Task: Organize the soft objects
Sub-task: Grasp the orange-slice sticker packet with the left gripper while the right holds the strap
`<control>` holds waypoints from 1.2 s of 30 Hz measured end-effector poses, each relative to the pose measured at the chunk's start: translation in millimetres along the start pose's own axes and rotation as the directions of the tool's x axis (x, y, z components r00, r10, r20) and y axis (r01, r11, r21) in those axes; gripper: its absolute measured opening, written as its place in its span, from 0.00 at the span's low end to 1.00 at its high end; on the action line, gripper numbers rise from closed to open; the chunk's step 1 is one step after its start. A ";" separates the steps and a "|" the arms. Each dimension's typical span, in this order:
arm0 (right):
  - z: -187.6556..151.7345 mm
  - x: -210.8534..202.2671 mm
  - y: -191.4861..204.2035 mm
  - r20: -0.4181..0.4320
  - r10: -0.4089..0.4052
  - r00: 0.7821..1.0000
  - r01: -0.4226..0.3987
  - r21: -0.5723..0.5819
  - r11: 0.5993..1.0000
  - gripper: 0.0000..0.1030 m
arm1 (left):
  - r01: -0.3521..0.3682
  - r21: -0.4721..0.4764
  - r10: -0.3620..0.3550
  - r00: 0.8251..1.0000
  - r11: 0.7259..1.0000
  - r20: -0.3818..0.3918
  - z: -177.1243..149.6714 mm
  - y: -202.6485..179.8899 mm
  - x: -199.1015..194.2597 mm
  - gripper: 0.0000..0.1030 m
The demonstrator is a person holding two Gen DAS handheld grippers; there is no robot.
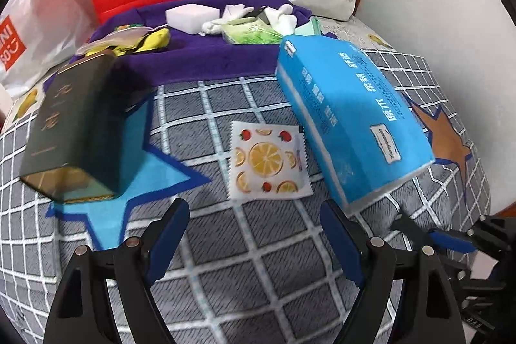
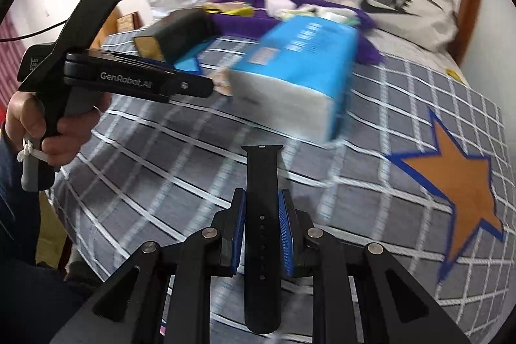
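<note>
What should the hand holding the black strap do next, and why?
Probably carry the black watch strap over to the purple tray at the back. The right gripper grips it already, and other small soft things lie in that tray.

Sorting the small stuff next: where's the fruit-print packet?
Left wrist view, centre: the fruit-print packet lies flat on the checked bedspread, between the dark box and the blue tissue pack.

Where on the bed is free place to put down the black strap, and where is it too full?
Free: the grey checked bedspread in front of the open left gripper, below the fruit-print packet; also around the orange star right of the blue tissue pack. Crowded: the purple tray. The right gripper holds the black strap.
</note>
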State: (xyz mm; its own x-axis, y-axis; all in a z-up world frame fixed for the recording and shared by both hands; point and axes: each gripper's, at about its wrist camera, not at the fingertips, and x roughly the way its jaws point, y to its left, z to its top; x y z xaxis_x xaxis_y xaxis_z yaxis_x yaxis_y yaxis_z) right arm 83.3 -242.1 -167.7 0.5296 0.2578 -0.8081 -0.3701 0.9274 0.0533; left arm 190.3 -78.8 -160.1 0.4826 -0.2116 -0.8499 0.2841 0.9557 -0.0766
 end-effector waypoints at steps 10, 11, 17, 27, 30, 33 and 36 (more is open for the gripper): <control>0.1 -11.3 -33.6 0.028 0.014 1.000 -0.015 0.042 0.999 0.20 | -0.053 -0.002 0.053 0.999 0.999 0.009 13.2 -8.6 26.9 0.79; 0.7 -11.8 -32.8 0.030 0.014 0.999 -0.015 0.036 0.999 0.20 | -0.066 0.011 0.066 0.998 0.998 0.008 13.8 -10.1 28.9 0.79; 5.2 -9.5 -33.8 0.031 0.015 0.999 -0.016 0.038 0.999 0.20 | -0.081 0.051 0.079 0.996 0.995 0.038 12.6 -13.0 30.1 0.77; 7.8 -5.5 -22.8 0.021 0.011 1.000 -0.012 0.026 1.000 0.20 | -0.022 0.095 0.017 0.998 0.995 0.056 2.5 -5.9 12.8 0.27; 8.3 -5.0 -18.7 0.022 0.014 1.000 -0.014 0.020 1.000 0.20 | 0.002 0.083 -0.006 0.998 0.997 0.055 -2.3 2.2 3.2 0.21; 10.1 -5.2 -15.7 0.027 0.018 0.999 -0.019 0.018 1.000 0.20 | 0.007 0.079 -0.011 0.999 0.997 0.050 -6.7 6.5 -0.3 0.20; 11.7 -6.8 -13.5 0.037 0.019 0.999 -0.020 0.017 1.000 0.20 | 0.017 0.067 -0.021 0.998 0.998 0.054 -8.0 7.9 -1.9 0.20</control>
State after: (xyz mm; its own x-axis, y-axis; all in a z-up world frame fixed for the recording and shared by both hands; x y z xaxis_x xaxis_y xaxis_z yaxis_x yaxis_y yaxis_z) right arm 93.6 -253.2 -156.1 0.5504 0.2853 -0.7847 -0.3678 0.9266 0.0789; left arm 184.9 -69.1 -163.3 0.5203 -0.2424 -0.8189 0.3477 0.9359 -0.0562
